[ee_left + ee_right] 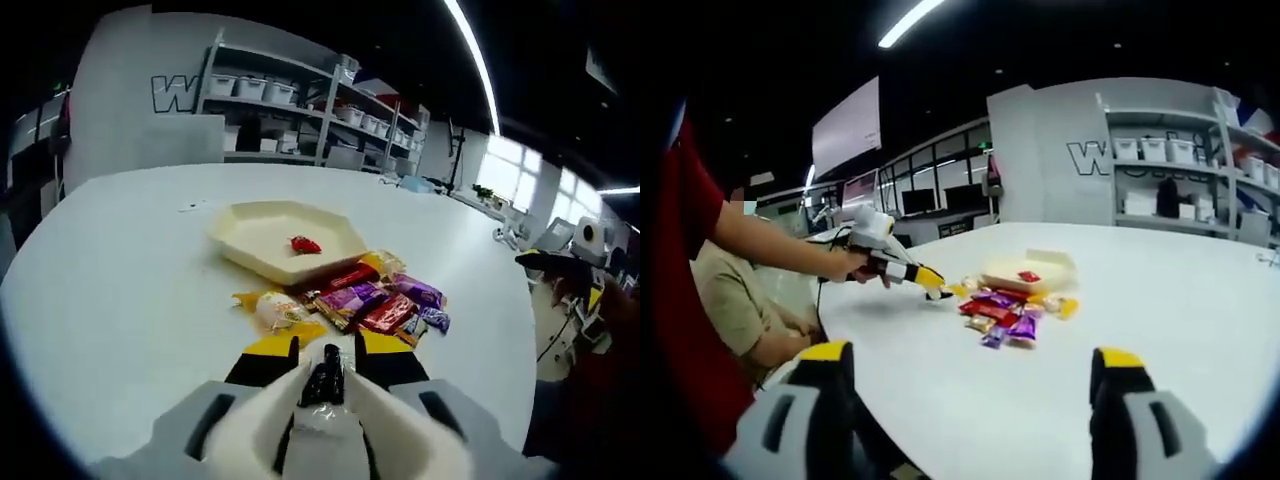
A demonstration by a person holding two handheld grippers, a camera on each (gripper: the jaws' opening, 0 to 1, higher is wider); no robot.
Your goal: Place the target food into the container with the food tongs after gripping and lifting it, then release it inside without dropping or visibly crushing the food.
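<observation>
A cream hexagonal tray (240,232) sits mid-table with one red candy (305,244) inside. Just in front of it lies a pile of wrapped sweets (375,305) in purple, red and yellow. My left gripper (327,348) hovers short of the pile, jaws close together, with white tong-like arms converging on a small dark wrapped candy (323,382). In the right gripper view the left gripper (932,282), held by a person's hand, is at the pile's (1002,318) left edge, beside the tray (1055,258). My right gripper (970,400) stands open, well back from the sweets.
The round white table (120,270) has a near edge (940,455) under my right gripper. Shelving with white bins (290,100) stands behind. A person's arm (780,245) reaches in from the left, and another person (740,310) sits there.
</observation>
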